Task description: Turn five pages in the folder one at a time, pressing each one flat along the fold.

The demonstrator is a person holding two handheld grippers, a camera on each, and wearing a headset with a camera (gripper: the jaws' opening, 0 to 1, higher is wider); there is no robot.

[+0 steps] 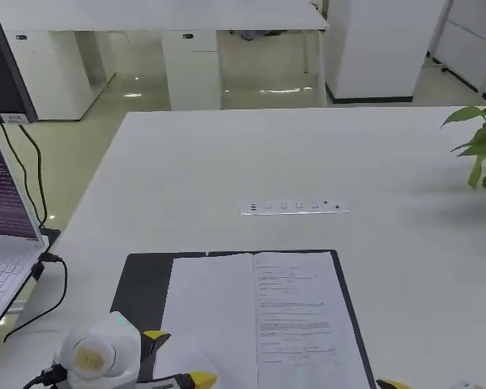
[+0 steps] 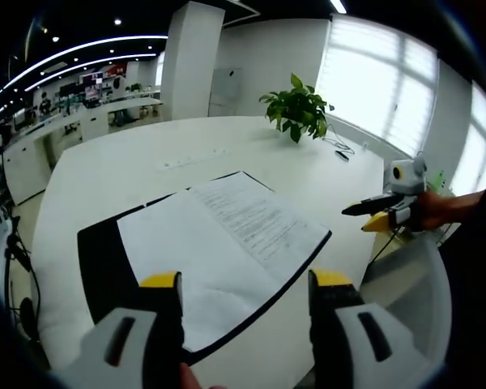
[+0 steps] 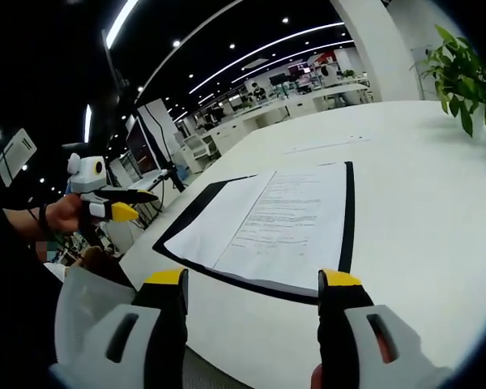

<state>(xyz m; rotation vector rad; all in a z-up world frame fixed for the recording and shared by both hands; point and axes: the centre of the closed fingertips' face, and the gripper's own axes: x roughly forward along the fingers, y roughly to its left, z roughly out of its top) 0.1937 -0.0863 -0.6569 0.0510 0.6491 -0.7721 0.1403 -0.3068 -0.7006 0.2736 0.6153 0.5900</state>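
Our left gripper (image 2: 245,279) and right gripper (image 3: 259,277) hang wide open, empty, near the folder (image 1: 142,284); next, we judge, pinch a single page (image 1: 300,316) edge.

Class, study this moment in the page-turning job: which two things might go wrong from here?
1. The printed page lies flat in the folder; the open right gripper may pinch more than one sheet.
2. Nothing holds the folder down on the smooth table, and it sits close to the near edge; a pull might slide it off.
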